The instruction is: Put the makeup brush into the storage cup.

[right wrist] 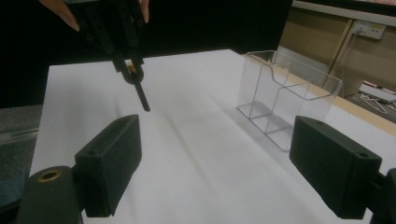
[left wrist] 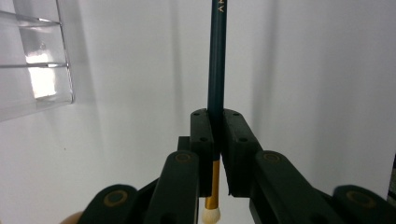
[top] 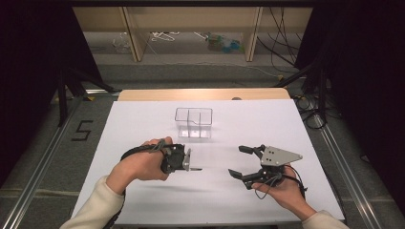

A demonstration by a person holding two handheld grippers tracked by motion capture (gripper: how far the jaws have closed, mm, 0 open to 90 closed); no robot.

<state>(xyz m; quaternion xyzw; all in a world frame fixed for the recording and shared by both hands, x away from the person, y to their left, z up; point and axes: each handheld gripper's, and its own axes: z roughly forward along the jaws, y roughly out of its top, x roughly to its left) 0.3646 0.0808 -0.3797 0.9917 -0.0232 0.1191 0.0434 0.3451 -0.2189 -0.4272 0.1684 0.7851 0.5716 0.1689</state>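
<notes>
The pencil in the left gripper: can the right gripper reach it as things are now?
Probably yes. The right gripper is open and faces the pencil, whose free end sticks out of the shut left gripper. Between them lies bare white table; the clear holder stands farther back.

White table sheet (top: 143, 119), floor marking "5" (top: 82, 130), wooden shelf frame (top: 133, 36), tangled cables (top: 282, 38)
</notes>
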